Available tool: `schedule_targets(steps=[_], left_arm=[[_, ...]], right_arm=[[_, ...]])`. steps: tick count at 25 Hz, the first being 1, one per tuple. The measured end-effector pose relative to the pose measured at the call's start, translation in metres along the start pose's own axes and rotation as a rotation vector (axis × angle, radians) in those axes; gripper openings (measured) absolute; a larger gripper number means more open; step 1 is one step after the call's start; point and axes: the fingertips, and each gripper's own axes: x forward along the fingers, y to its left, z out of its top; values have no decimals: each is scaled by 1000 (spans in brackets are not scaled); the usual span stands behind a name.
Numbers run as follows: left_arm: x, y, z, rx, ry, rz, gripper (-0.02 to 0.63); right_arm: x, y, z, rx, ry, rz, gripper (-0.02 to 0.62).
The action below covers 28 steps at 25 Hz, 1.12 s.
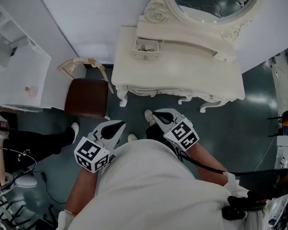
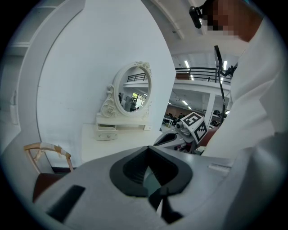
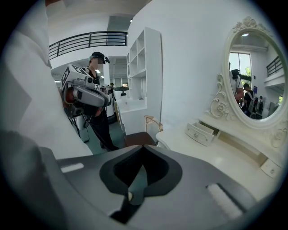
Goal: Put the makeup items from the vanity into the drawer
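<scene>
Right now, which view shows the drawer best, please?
The head view: it looks down into the open drawer, showing its inside. The right gripper view shows only its front and side; the left gripper view shows it small, far off.

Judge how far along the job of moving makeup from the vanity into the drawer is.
Done, seemingly: the small drawer stands open with something dark inside, and no makeup shows on the vanity top. In hand: nothing; the left tool and right tool are shut, empty, away from the vanity. Left: perhaps only shutting the drawer.
</scene>
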Motion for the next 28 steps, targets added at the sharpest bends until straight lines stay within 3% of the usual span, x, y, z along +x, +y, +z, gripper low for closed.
schedule_targets(steps=[28], left_arm=[[3,21,0,-24,20,-17,-2]], right_arm=[[19,-5,9,-10,12,6,0]])
